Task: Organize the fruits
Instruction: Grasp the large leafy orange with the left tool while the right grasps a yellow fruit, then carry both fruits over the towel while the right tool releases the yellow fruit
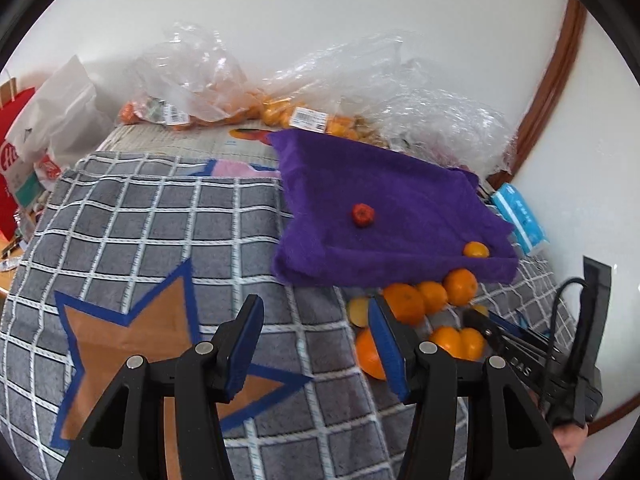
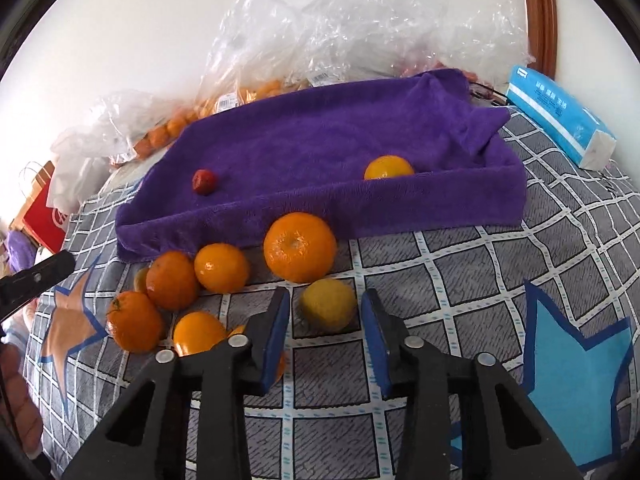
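Reaching my right gripper [image 2: 325,334] toward the yellow fruit [image 2: 328,307], I have its jaws apart on either side, the pads not touching it. The fruit lies on the checked cloth [image 2: 460,276] just in front of the purple tray [image 2: 360,208], beside the loose oranges [image 2: 300,246], handy for lifting into the tray. My left gripper [image 1: 316,344] hangs partly open and empty, left of the tray.
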`<state>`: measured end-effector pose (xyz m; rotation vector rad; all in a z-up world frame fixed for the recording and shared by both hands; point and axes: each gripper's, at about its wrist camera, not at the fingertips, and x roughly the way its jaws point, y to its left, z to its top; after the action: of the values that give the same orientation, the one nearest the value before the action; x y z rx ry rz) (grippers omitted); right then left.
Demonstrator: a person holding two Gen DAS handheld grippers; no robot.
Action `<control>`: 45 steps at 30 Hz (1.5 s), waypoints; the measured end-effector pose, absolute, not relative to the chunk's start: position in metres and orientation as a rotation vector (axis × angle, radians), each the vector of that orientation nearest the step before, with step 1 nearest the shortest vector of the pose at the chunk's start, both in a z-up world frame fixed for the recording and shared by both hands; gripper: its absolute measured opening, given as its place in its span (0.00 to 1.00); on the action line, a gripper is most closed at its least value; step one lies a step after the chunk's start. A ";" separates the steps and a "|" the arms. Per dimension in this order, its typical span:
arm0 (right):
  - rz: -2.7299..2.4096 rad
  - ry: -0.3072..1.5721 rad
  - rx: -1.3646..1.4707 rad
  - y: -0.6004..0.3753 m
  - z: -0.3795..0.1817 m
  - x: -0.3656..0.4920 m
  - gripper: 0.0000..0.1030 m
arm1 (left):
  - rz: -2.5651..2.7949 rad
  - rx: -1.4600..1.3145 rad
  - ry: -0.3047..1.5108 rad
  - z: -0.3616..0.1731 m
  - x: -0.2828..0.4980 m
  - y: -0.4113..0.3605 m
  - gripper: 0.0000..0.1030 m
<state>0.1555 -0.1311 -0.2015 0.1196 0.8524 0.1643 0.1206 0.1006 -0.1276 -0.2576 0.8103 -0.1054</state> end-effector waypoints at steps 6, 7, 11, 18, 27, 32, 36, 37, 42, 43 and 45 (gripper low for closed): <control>0.118 0.793 0.108 -0.148 -0.194 0.140 0.28 | -0.194 -0.200 0.819 -0.136 0.113 0.064 0.55; 0.113 0.792 0.110 -0.153 -0.193 0.137 0.28 | -0.199 -0.197 0.832 -0.140 0.114 0.061 0.55; 0.095 0.798 0.080 -0.170 -0.191 0.129 0.28 | -0.178 -0.168 0.883 -0.159 0.120 0.047 0.55; 0.123 0.816 0.072 -0.183 -0.195 0.132 0.28 | -0.120 -0.175 0.878 -0.172 0.131 0.041 0.46; 0.144 0.846 0.061 -0.180 -0.205 0.138 0.29 | -0.135 -0.152 0.857 -0.175 0.126 0.039 0.42; 0.115 0.841 0.034 -0.175 -0.205 0.137 0.29 | -0.170 -0.226 0.842 -0.175 0.126 0.049 0.40; 0.126 0.791 0.045 -0.179 -0.200 0.130 0.29 | -0.181 -0.240 0.817 -0.172 0.121 0.049 0.40; 0.134 0.777 0.052 -0.180 -0.198 0.128 0.29 | -0.182 -0.239 0.808 -0.171 0.120 0.049 0.40; 0.149 0.749 0.076 -0.185 -0.195 0.124 0.29 | -0.187 -0.239 0.759 -0.165 0.113 0.049 0.40; 0.154 0.747 0.081 -0.184 -0.195 0.125 0.29 | -0.188 -0.238 0.747 -0.163 0.112 0.049 0.40; 0.168 0.728 0.093 -0.186 -0.193 0.122 0.29 | -0.186 -0.233 0.726 -0.160 0.110 0.049 0.40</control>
<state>0.1218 -0.1858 -0.1930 0.0933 0.7284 0.1680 0.1096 0.0487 -0.1604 -0.2330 0.7263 -0.1863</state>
